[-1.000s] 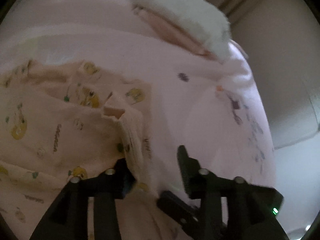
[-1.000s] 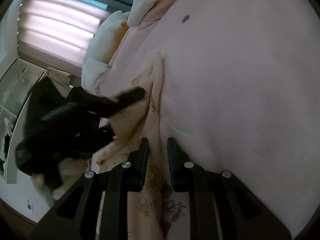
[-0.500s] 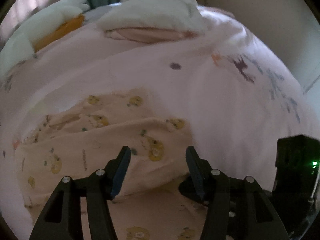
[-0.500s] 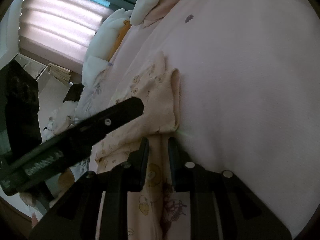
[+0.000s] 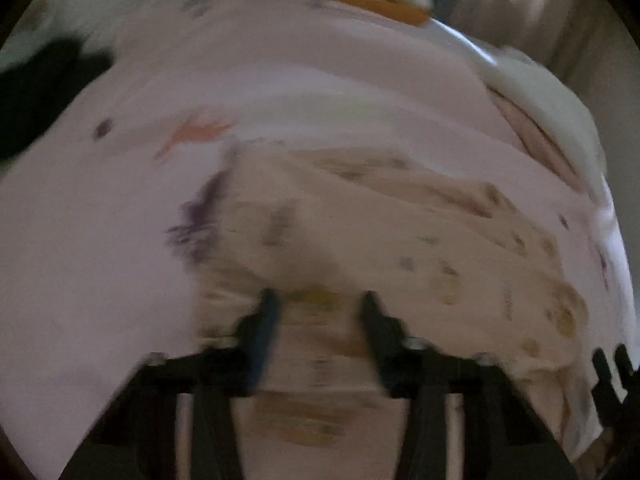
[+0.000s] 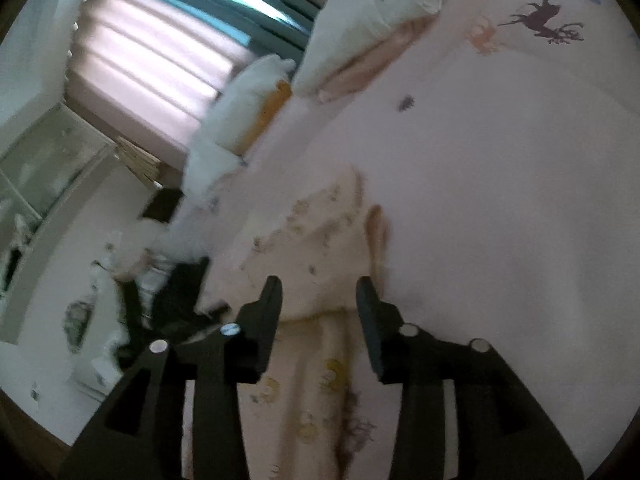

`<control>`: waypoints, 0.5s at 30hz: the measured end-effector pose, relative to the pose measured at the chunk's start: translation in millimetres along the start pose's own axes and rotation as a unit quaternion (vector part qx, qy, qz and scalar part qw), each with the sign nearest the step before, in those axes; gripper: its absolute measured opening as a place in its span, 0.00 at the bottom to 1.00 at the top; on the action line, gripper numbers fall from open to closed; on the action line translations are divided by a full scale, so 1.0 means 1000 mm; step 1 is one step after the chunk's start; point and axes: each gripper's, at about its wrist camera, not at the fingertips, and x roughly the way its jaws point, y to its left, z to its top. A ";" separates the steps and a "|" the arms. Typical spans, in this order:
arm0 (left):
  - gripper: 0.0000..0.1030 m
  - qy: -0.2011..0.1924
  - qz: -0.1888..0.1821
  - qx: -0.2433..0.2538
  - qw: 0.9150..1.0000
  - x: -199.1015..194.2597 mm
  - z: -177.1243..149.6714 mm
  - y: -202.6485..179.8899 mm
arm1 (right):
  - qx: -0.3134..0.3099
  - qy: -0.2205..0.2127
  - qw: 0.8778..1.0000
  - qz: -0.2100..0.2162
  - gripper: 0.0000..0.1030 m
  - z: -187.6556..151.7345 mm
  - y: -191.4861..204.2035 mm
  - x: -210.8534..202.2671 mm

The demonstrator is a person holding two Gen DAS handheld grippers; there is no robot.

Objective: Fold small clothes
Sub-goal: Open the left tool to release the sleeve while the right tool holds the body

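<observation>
While my left tool (image 5: 318, 300) hangs over the little peach top (image 5: 400, 224), its jaws are closing, and the cloth with yellow animal prints lies right under the gap. That view is blurry, so I cannot tell if the fingers press the cloth; they look spread with nothing pinched. The little peach top lies on the pink bed sheet (image 5: 100, 280), partly folded over itself, near the middle of the bed.

My right tool (image 6: 318, 292) has its jaws opening. The fingers stand apart above the same top (image 6: 316, 248), and a folded edge of it shows between them, but they do not squeeze it. A bit of the cloth runs down under this tool toward me.

Purple and orange deer prints (image 6: 540, 16) are on the sheet. A white pillow (image 6: 372, 12) sits at the far end of the bed, and a white and orange soft thing (image 6: 248, 120) lies beside it. Behind them is a window with a pale blind (image 6: 140, 64).
</observation>
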 end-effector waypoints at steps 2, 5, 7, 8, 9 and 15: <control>0.07 -0.010 -0.034 -0.035 0.999 -0.002 -0.001 0.029 | 0.003 -0.014 1.000 0.012 0.39 0.001 -0.002 0.000; 0.05 -0.009 -0.075 -0.074 0.994 0.000 -0.005 0.054 | -0.034 -0.022 0.999 0.001 0.39 0.000 0.012 0.009; 0.05 -0.034 -0.046 -0.058 0.997 -0.003 -0.010 0.053 | -0.058 -0.010 0.998 -0.005 0.39 -0.003 0.019 0.017; 0.06 -0.058 0.013 -0.032 0.998 -0.007 -0.015 0.046 | -0.065 0.002 0.998 -0.011 0.39 -0.006 0.021 0.023; 0.06 -0.081 0.100 -0.004 0.992 -0.009 -0.021 0.039 | -0.073 0.014 0.997 -0.027 0.39 -0.008 0.022 0.031; 0.05 -0.073 0.030 -0.110 0.991 -0.007 -0.026 0.084 | -0.096 0.059 0.980 -0.162 0.15 -0.008 0.019 0.064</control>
